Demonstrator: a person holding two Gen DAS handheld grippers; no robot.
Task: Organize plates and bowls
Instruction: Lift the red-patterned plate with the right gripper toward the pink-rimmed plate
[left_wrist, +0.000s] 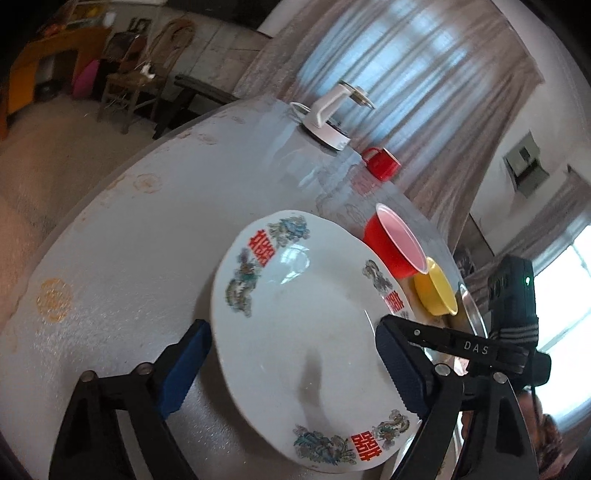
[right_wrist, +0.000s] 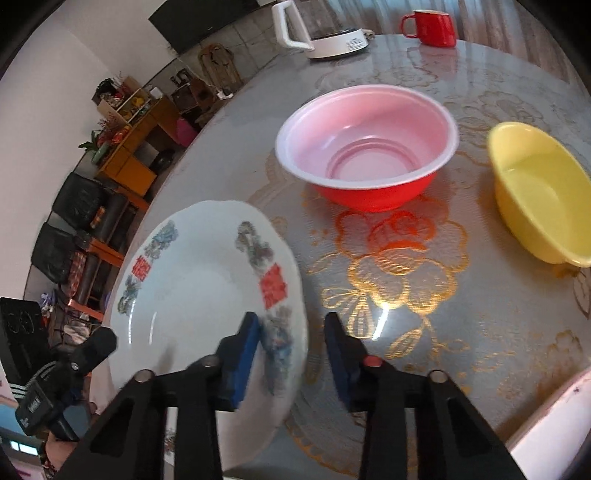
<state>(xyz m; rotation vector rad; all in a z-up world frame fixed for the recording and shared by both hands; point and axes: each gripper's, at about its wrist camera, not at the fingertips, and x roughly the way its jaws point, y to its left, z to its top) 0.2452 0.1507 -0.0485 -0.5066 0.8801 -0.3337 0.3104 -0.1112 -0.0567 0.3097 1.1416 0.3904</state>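
- Left hand-held gripper (left_wrist: 291, 365) straddles the white patterned plate (left_wrist: 303, 332), jaws released.
- Right hand-held gripper (right_wrist: 291, 354) brackets the plate's rim, pads not pressing.
- Red bowl (right_wrist: 369, 155) and yellow bowl (right_wrist: 539, 192) sit on the tabletop (right_wrist: 443, 314).

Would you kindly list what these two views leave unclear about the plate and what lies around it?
- Plate, left wrist view: its near edge is cut off by the frame, and whether the jaws touch its rim is unclear.
- Plate, right wrist view: motion blur smears its pattern; the finger hides part of its rim.
- Shiny object, left wrist view: mostly hidden behind the right gripper.
- White object, right wrist view: cut off by the frame.
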